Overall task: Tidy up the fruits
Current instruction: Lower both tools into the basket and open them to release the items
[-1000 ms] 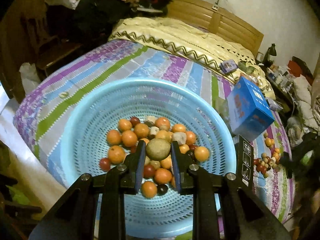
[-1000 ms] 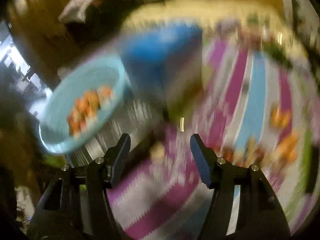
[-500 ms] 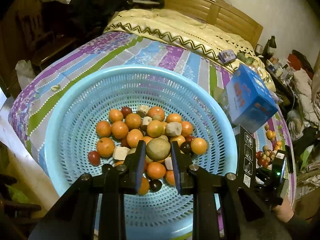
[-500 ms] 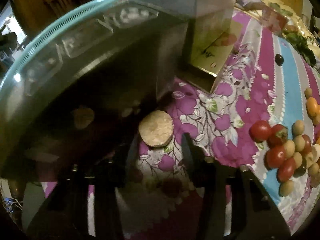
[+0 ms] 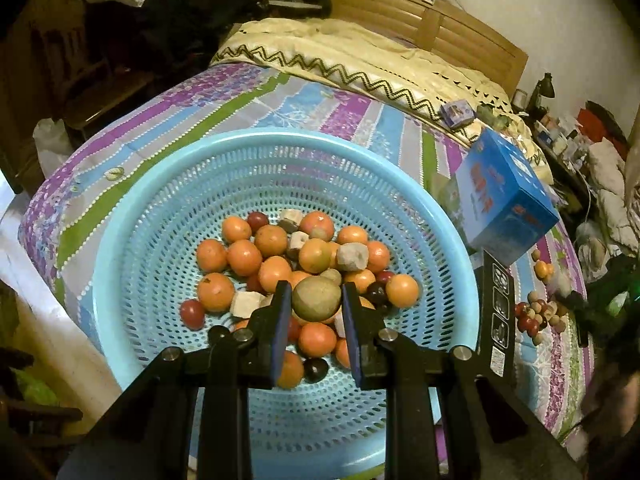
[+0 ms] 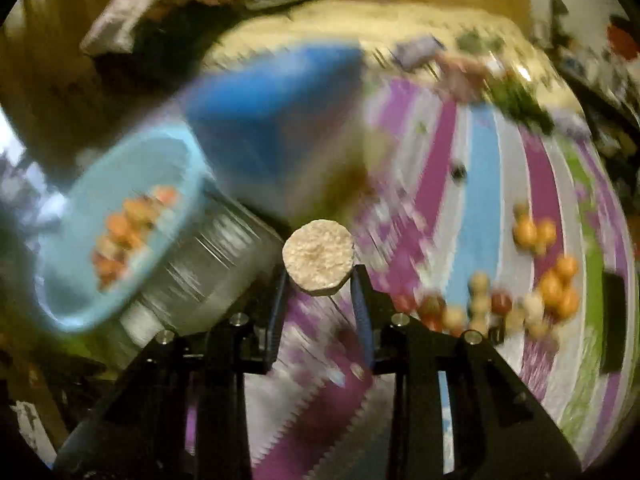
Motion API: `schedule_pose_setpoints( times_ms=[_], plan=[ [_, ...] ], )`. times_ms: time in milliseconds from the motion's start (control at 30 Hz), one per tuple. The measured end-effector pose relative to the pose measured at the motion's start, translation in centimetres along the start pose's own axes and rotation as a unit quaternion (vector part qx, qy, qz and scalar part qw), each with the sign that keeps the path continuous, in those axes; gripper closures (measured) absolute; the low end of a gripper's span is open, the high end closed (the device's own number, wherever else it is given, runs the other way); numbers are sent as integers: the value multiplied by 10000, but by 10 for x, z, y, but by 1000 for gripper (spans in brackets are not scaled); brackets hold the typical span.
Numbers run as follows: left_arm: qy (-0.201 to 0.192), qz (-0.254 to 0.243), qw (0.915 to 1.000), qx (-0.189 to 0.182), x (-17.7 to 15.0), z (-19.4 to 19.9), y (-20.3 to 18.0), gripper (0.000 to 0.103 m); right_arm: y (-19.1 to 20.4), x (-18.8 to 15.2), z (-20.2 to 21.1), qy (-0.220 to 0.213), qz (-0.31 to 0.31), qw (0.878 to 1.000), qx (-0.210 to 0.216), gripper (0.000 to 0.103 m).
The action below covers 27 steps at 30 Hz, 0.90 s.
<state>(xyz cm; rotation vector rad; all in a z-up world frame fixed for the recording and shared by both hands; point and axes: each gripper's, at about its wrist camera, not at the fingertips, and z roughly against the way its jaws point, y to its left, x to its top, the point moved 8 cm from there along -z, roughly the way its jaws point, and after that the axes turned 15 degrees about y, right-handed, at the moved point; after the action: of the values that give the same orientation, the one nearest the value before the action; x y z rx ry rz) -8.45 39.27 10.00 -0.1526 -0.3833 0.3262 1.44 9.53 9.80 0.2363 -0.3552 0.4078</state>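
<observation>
Fruits (image 5: 280,260) heaped in the blue basket (image 5: 140,240) on the bed; left claw (image 5: 316,312) clamps a greenish-brown fruit (image 5: 316,298) above them, right claw (image 6: 318,292) closing on a pale round slice (image 6: 318,262).

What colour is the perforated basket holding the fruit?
Light blue. The basket shows best in the left wrist view; the right wrist view is blurred.

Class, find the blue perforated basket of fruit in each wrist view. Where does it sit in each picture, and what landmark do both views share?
Left wrist view: the blue perforated basket fills the centre, directly behind the left claw.
Right wrist view: it sits at the left edge, blurred, tilted, fruit showing inside.
Shared landmark: the blue box, just right of the basket in both views.
</observation>
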Motion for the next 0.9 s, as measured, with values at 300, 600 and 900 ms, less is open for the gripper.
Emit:
schedule_pose_setpoints(
  times_ms=[300, 600, 900],
  plan=[
    [-188, 200, 9996, 113, 16, 20, 34, 78, 156, 60, 17, 498, 1335, 9839, 1077, 71],
    [51, 278, 9994, 183, 18, 8, 43, 78, 219, 51, -30, 1386, 1910, 9675, 910, 71],
    [255, 476, 9983, 207, 13, 0, 62, 78, 213, 57, -37, 1623, 1817, 9665, 806, 71]
  ],
)
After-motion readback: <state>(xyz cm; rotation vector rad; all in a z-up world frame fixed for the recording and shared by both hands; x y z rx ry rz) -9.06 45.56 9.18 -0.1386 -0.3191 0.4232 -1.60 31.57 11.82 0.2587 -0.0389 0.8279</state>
